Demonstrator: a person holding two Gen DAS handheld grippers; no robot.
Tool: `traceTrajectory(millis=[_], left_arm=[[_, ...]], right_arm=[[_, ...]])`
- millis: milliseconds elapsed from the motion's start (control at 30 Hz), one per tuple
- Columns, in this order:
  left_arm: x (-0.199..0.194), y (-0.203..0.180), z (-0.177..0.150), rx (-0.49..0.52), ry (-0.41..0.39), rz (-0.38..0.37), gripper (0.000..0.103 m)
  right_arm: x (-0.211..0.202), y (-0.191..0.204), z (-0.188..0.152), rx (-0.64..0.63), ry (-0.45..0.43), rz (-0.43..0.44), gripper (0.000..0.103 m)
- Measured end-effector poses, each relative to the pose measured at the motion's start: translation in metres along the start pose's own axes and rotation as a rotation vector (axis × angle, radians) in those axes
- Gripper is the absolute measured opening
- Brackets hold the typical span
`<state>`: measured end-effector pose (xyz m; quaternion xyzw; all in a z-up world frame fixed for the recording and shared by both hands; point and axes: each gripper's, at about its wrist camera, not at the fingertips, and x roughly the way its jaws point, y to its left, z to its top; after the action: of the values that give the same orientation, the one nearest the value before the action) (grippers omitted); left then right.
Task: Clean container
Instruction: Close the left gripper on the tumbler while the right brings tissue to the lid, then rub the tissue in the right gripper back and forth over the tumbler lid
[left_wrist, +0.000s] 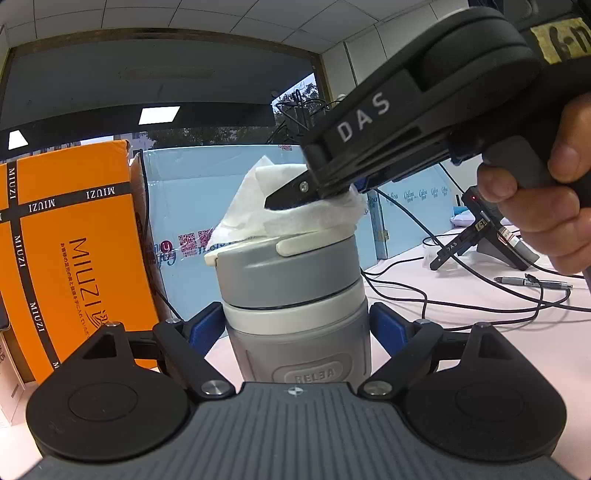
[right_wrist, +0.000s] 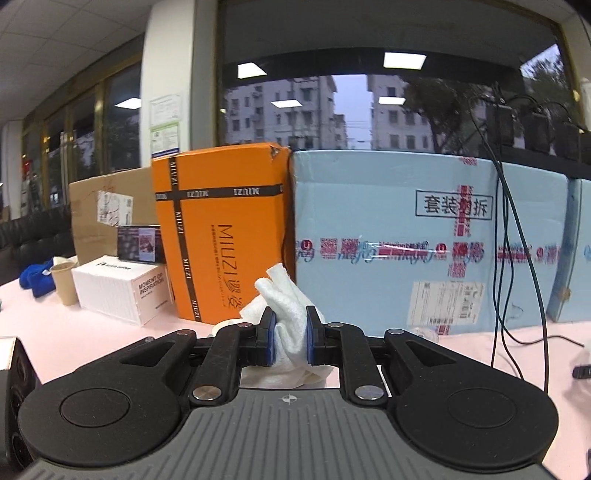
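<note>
A grey and white insulated container (left_wrist: 295, 295) with its lid on stands upright on the pink table. My left gripper (left_wrist: 297, 325) is shut on its body, blue pads on both sides. My right gripper (right_wrist: 290, 341) is shut on a white tissue (right_wrist: 288, 314). In the left wrist view the right gripper (left_wrist: 291, 195) comes in from the upper right and presses the tissue (left_wrist: 295, 214) onto the container's lid. The lid's top is hidden under the tissue.
An orange MIUZI box (left_wrist: 70, 251) and a light blue carton (right_wrist: 424, 240) stand behind the container. Black cables (left_wrist: 461, 295), a pen (left_wrist: 532, 282) and a small stand (left_wrist: 491, 236) lie right. A white box (right_wrist: 122, 291), paper cup (right_wrist: 65, 282) and blue cloth (right_wrist: 33, 278) sit left.
</note>
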<state>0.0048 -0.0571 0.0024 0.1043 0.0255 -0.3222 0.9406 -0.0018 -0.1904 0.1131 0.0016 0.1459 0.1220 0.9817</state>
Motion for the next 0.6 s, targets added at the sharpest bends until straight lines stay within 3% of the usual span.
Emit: traceTrajectory(millis=[367, 600], left_arm=[[-0.001, -0.002, 0.001, 0.016, -0.004, -0.002, 0.083], [-0.001, -0.001, 0.001, 0.016, -0.004, -0.001, 0.083]], right_arm=[[0.007, 0.004, 0.000, -0.052, 0.012, -0.107, 0.014], [-0.014, 0.011, -0.003, -0.077, 0.020, -0.069, 0.014]])
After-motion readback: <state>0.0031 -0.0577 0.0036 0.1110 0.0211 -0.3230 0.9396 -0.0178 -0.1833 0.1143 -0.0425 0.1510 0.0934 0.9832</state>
